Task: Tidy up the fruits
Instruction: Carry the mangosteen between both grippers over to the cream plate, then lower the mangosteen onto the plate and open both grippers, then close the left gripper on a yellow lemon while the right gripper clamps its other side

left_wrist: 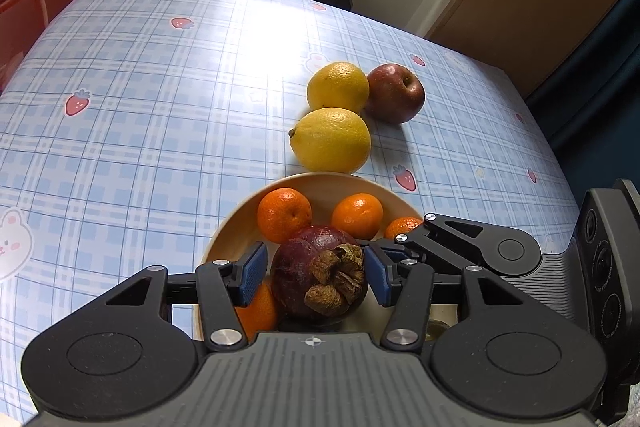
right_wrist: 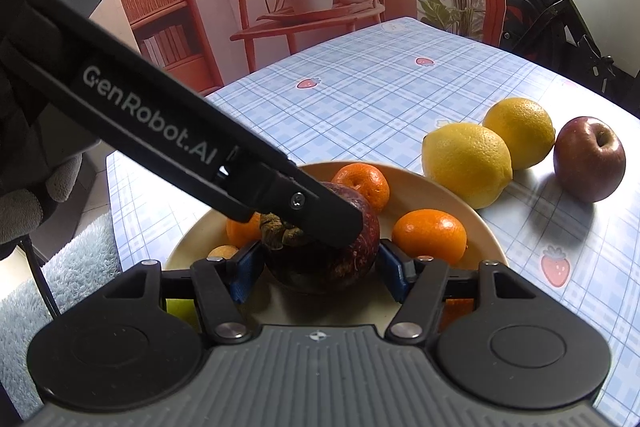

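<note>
A dark purple mangosteen [left_wrist: 304, 267] with a dry brown calyx sits between the blue pads of my left gripper [left_wrist: 315, 273], low over a cream plate [left_wrist: 320, 181]. My right gripper [right_wrist: 320, 269] clasps the same mangosteen [right_wrist: 340, 259] from another side, its pads against both flanks. The left gripper's black finger [right_wrist: 336, 227] crosses the right wrist view and lies on the fruit's top. Whether the fruit rests on the plate is hidden. Several mandarins [left_wrist: 284, 215] lie on the plate. Beyond it on the cloth are two lemons [left_wrist: 331, 141] and a red apple [left_wrist: 395, 93].
The table wears a blue plaid cloth [left_wrist: 140, 107] with strawberry prints. Its near-left edge [right_wrist: 114, 195] drops to a pale rug [right_wrist: 72, 267]. A gloved hand [right_wrist: 24, 203] holds the left gripper. An exercise bike [right_wrist: 560, 7] stands past the far edge.
</note>
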Motion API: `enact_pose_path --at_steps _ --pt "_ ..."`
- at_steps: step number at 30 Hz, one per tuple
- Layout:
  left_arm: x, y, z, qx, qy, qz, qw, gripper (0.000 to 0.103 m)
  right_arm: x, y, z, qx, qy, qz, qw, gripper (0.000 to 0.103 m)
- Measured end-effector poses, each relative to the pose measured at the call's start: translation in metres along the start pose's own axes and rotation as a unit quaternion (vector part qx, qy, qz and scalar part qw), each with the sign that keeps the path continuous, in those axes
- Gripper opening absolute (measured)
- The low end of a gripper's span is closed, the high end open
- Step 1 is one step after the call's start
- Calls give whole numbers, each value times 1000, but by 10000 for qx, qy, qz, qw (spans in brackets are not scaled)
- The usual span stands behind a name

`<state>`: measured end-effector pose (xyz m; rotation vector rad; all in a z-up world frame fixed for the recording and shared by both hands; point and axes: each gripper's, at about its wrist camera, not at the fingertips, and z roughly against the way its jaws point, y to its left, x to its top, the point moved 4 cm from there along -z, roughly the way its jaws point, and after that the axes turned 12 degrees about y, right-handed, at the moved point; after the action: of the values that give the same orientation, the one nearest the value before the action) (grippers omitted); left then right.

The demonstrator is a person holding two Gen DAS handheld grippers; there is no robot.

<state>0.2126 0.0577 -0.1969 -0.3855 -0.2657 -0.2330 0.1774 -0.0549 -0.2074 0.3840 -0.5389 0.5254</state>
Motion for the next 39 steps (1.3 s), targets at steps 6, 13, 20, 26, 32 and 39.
enact_pose_path --at_steps 6,13,20,26,32,39 --pt "-2 4 13 -25 -235 61 9997 56 6 -4 12 62 -134 -34 9999 67" --pt "7 -1 30 0 -646 31 9979 56 5 -5 28 38 -190 115 9997 67" --pt "22 -7 39 74 -886 28 9960 56 7 -19 43 -79 -425 -53 9991 67" --pt "28 -3 40 242 -1050 93 9941 56 13 -36 59 -257 -736 -323 9964 67" --pt "37 2 37 307 -1082 160 9935 56 17 -58 63 -496 -817 -552 9939 67" --pt "43 5 25 251 -1016 222 9943 56 17 -84 55 -586 -819 -989 9900 67"
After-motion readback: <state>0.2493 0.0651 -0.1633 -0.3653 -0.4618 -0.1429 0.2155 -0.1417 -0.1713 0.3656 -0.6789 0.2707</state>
